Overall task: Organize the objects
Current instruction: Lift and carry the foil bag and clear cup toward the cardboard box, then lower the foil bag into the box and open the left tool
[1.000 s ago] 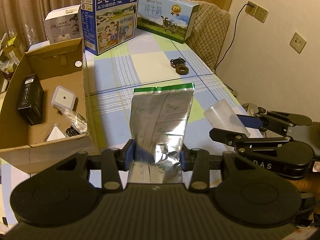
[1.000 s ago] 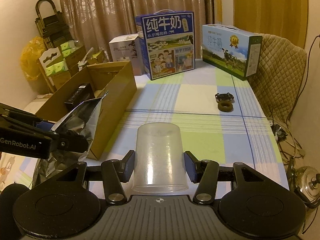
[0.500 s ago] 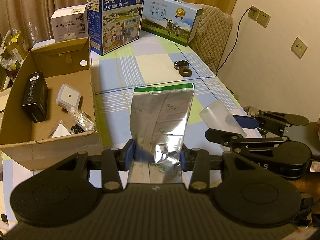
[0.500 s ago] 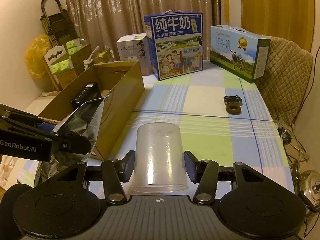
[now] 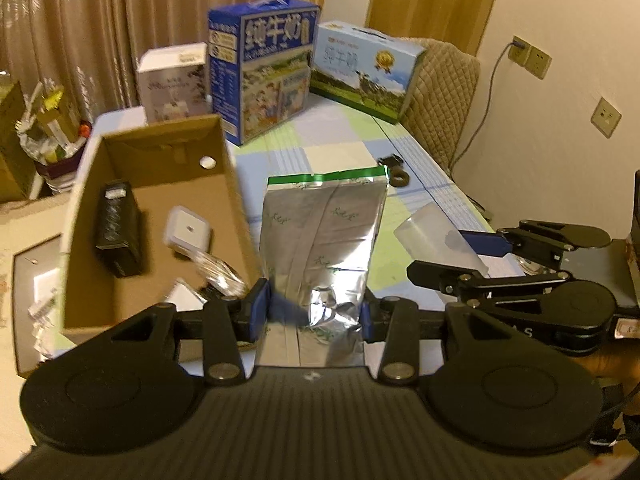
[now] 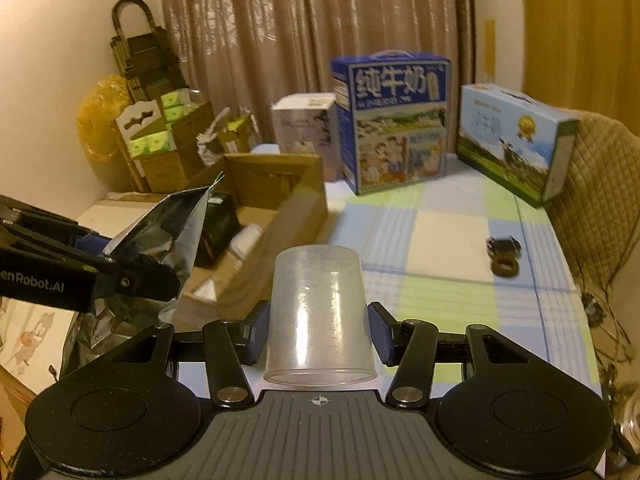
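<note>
Over the checked tablecloth, with the cardboard box at left of frame, my left gripper pinches the crinkly, light foil pouch low at centre while my right gripper clamps an inverted, slippery clear plastic cup near its rim.

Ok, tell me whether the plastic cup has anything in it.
Empty: the clear plastic cup shows only tablecloth through its walls, held between the right gripper fingers.

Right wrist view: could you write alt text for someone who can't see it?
The right gripper holds a clear plastic cup upside down over a checked tablecloth. At left, the left gripper holds a silver foil bag beside an open cardboard box; milk cartons stand against curtains behind.
</note>
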